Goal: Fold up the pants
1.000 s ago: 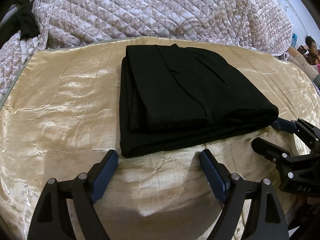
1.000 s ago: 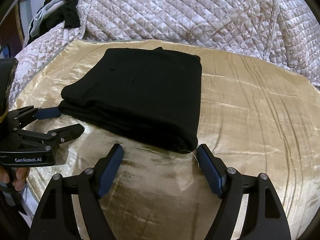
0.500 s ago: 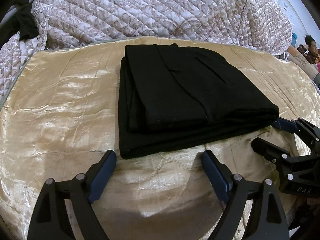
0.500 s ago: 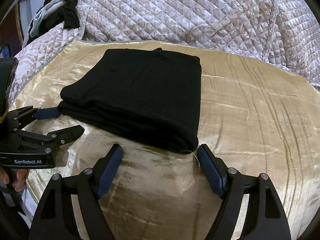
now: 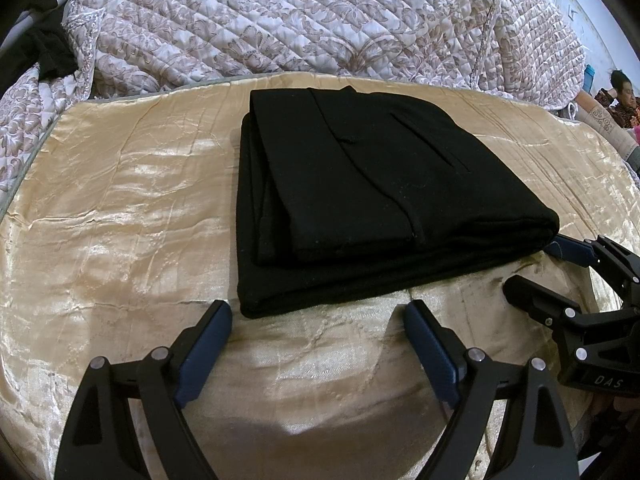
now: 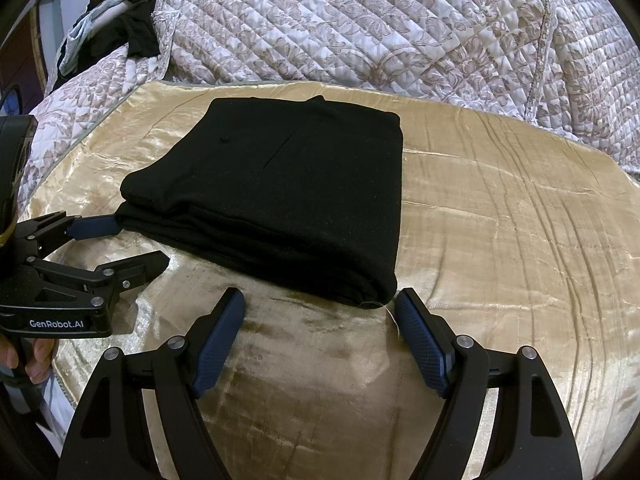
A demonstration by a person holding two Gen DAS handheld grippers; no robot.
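From the left wrist, the black pants [image 5: 372, 200] lie folded in a stack on the gold satin cover [image 5: 120, 208]. The left gripper [image 5: 318, 320] hangs spread wide just short of the near edge, holding nothing. The right gripper [image 5: 536, 268] enters at the frame's edge – its far fingertip seems to touch the fold.

From the right wrist, the pants [image 6: 280, 200] are too dark to count layers; the right gripper [image 6: 320, 308] gapes empty. A quilt [image 6: 360, 24] rises behind.

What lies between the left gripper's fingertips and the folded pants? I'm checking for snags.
Only bare gold satin cover separates the open left gripper from the black folded pants, seen in the left wrist view.
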